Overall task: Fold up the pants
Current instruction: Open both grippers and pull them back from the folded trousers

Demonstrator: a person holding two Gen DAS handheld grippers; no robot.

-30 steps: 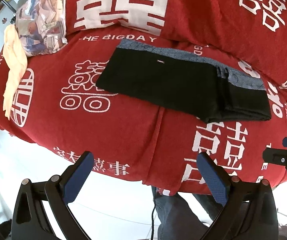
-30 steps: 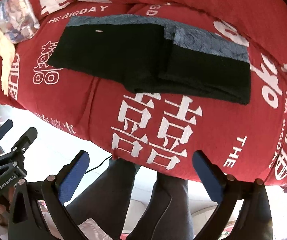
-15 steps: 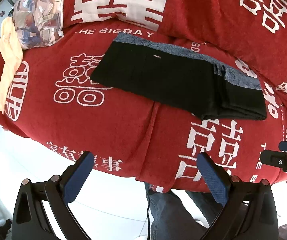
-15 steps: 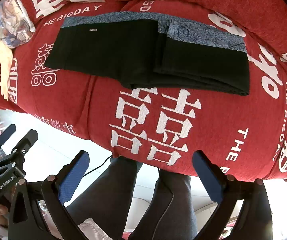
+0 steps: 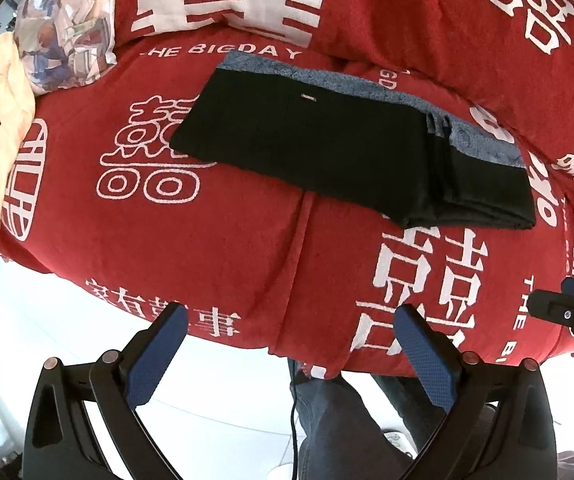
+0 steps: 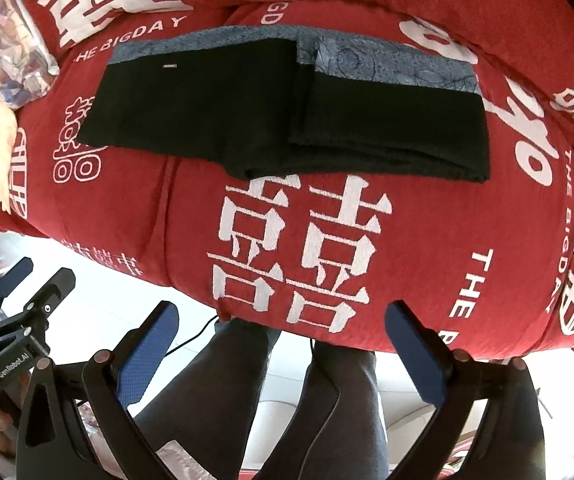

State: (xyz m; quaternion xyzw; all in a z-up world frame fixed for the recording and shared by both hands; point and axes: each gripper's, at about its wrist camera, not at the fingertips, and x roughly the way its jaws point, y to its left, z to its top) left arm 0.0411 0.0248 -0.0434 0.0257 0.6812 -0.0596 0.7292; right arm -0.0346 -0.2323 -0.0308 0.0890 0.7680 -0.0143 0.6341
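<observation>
The pants [image 5: 327,152] are black with a patterned blue-grey band along the far edge and a small pale tag near that band. They lie flat on the red bedspread [image 5: 215,248], folded into a long rectangle; at the right end a folded-over part is stacked on top, with layered edges showing.

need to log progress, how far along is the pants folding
Looks nearly finished: the black pants lie folded in a flat rectangle on the red blanket, one end doubled over. Nothing is in hand; the left gripper and right gripper hover off the bed edge, jaws open and empty. Perhaps one last fold remains.
</observation>
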